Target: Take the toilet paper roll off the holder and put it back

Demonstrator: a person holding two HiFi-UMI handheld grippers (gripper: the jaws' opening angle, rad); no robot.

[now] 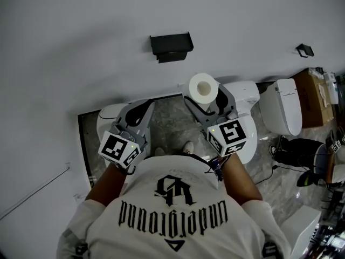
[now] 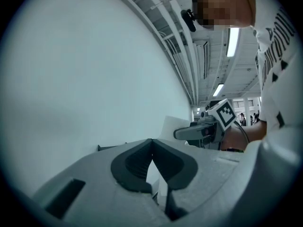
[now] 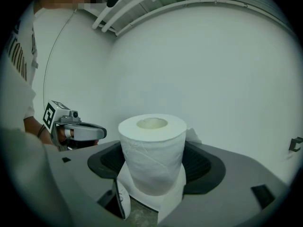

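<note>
White T-shirt (image 1: 172, 215) with black lettering fills the bottom of the head view (the wearer looks steeply down over it). Ahead of it on the left, the left gripper (image 1: 146, 108) has its two fingers pressed together at the tips, with nothing between them, pointing toward a pale wall (image 1: 81, 42). Beyond those fingertips and to their right, a black holder (image 1: 171, 46) is fixed on the wall. Farther right, the right gripper (image 1: 207, 97) clamps a toilet paper roll (image 1: 204, 88) upright between its dark pads, one finger on each side and the hollow core facing up. The roll is short of the holder and not touching it. Right of those fingers stands a white toilet (image 1: 283, 109).
</note>
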